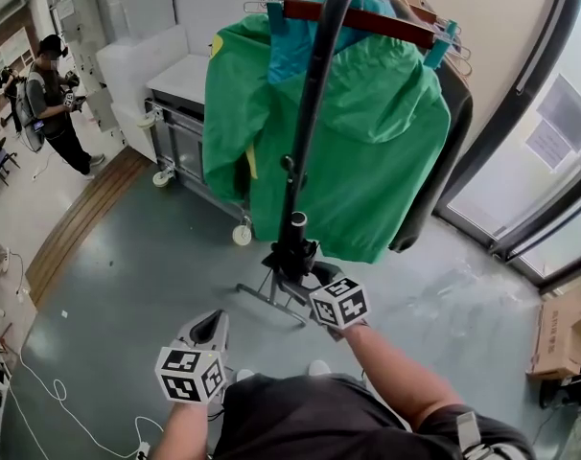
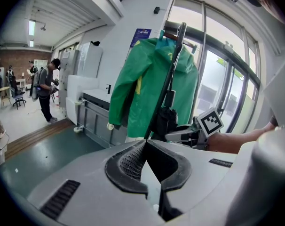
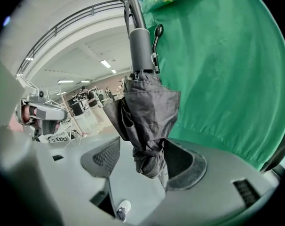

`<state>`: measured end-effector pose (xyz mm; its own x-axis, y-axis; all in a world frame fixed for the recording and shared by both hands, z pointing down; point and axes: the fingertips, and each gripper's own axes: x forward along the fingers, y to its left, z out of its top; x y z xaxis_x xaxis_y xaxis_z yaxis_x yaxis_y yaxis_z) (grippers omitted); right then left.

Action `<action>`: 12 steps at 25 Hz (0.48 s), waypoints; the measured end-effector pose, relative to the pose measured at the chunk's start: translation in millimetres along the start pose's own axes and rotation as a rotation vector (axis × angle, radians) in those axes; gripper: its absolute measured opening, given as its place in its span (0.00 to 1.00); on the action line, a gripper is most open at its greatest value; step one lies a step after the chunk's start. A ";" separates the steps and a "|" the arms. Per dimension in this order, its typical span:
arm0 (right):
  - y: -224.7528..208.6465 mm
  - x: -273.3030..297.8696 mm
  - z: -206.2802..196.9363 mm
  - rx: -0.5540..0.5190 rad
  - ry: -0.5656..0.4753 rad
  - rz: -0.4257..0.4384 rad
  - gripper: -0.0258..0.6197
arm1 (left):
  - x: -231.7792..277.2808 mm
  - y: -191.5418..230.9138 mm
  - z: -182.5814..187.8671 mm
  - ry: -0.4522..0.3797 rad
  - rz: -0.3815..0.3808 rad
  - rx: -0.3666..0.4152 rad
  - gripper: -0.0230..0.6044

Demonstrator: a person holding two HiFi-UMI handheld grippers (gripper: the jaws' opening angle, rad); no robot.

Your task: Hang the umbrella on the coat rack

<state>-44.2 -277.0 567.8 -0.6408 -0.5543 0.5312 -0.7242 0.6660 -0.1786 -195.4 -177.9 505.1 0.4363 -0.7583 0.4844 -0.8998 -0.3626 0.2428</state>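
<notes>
A folded black umbrella (image 1: 310, 113) hangs upright in front of the coat rack (image 1: 367, 19), its top hidden above the frame. A green jacket (image 1: 377, 132) hangs right behind it. My right gripper (image 1: 297, 260) is at the umbrella's lower end. In the right gripper view the bunched fabric (image 3: 145, 117) lies between the spread jaws of the right gripper (image 3: 145, 157), with a gap on the left side; that gripper is open. My left gripper (image 1: 214, 326) is lower left, away from the umbrella; its pads meet in the left gripper (image 2: 146, 142) view, holding nothing. The umbrella (image 2: 170, 79) shows there too.
The rack's wheeled metal base (image 1: 262, 295) stands on the grey floor. A white cabinet (image 1: 175, 84) is behind the rack. A person (image 1: 56, 94) stands far left. Glass doors (image 1: 549, 180) run along the right, with a cardboard box (image 1: 564, 338) near them. Cables (image 1: 41, 391) lie lower left.
</notes>
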 end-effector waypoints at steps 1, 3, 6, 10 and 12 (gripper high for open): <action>1.0 -4.8 1.8 0.006 -0.011 0.002 0.46 | 2.0 -2.4 0.1 0.002 -0.003 0.003 0.06; 3.5 -14.7 5.9 0.009 -0.032 0.009 0.46 | 6.5 -7.6 1.0 0.005 -0.011 0.008 0.06; 7.9 -30.6 12.9 0.012 -0.064 0.022 0.46 | 13.3 -16.9 3.4 0.008 -0.023 0.017 0.06; 19.1 -55.5 25.8 0.060 -0.130 0.082 0.46 | 20.2 -29.2 9.2 -0.001 -0.037 0.027 0.06; 23.4 -68.3 31.4 0.089 -0.163 0.114 0.45 | 23.3 -35.3 12.3 -0.007 -0.043 0.030 0.06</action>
<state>-25.3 -239.2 501.4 -0.7476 -0.5558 0.3635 -0.6593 0.6868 -0.3060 -153.6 -189.4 497.4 0.4747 -0.7453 0.4683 -0.8800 -0.4112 0.2377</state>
